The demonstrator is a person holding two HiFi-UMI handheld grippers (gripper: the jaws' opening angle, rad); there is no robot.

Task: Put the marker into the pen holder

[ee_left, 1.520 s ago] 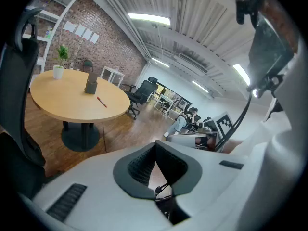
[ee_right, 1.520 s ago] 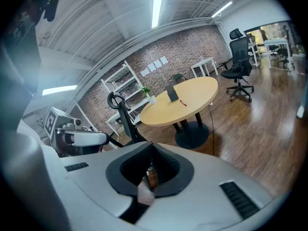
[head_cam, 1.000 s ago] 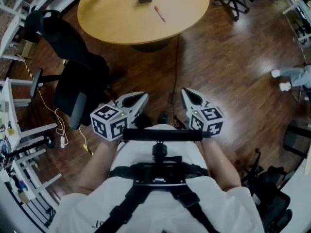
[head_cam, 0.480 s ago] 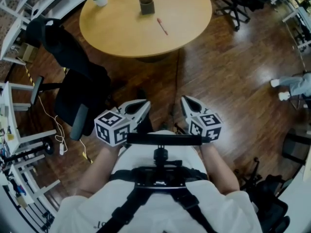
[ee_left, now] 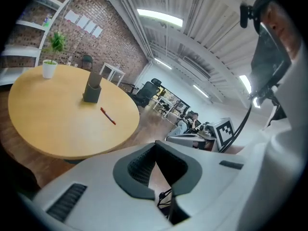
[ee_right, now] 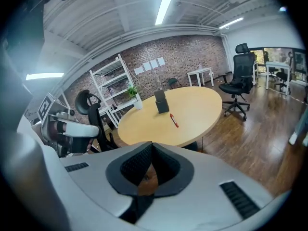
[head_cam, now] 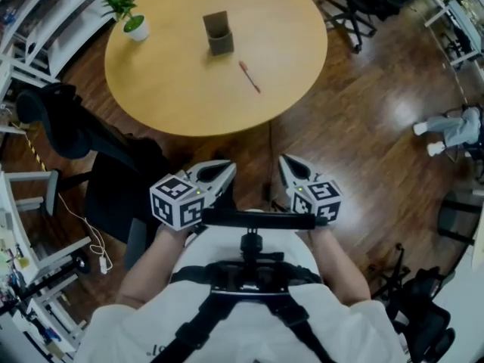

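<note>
Nothing is done yet. The marker [head_cam: 249, 76] lies flat on the table [head_cam: 166, 97], near the holder [head_cam: 218, 33] but apart from it. The left gripper [head_cam: 226, 169] and right gripper [head_cam: 284, 162] hang at the person's waist, well short of the table, jaws pinched together and seemingly empty. Reaching, grasping and dropping all remain.

In the head view the tabletop [head_cam: 174, 97] is bare along its lower edge. The marker [head_cam: 249, 76] lies centre right with open surface all round. The pen holder [head_cam: 218, 33] stands above it, apart. A potted plant [head_cam: 134, 23] occupies the upper left. A black chair [head_cam: 68, 127] crowds the lower-left side. The floor [head_cam: 355, 134] at right is open.
</note>
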